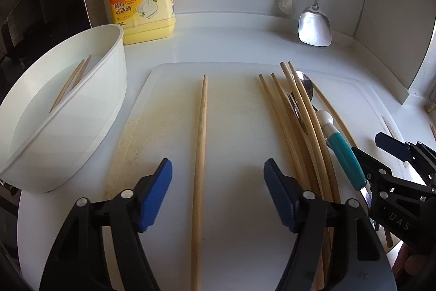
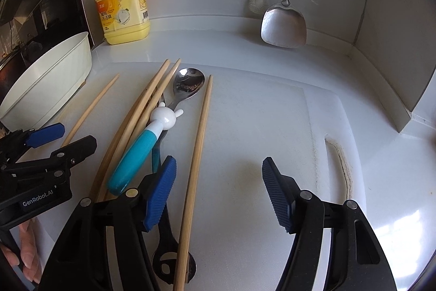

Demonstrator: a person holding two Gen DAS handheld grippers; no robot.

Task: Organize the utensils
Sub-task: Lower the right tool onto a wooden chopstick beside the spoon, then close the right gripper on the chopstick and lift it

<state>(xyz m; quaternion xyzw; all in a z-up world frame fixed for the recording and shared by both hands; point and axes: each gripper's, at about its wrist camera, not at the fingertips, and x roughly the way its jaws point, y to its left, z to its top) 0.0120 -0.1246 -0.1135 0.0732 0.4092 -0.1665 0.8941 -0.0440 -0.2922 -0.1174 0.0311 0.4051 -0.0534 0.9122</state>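
Sorting barely begun: two chopsticks (image 1: pixel 71 82) in white bin (image 1: pixel 81 111) at counter's left edge; loose chopstick (image 1: pixel 200 154), pile, spoon (image 2: pixel 188 85) left on cutting board (image 1: pixel 239 127). Left gripper (image 1: pixel 218 192), right gripper (image 2: pixel 219 195) spread, empty.

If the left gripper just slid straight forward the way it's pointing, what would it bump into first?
Probably nothing solid at first: the left gripper is open, and the lone chopstick on the cutting board runs lengthwise between its fingers. Depth is unclear, but further ahead lies only bare counter before the back wall.
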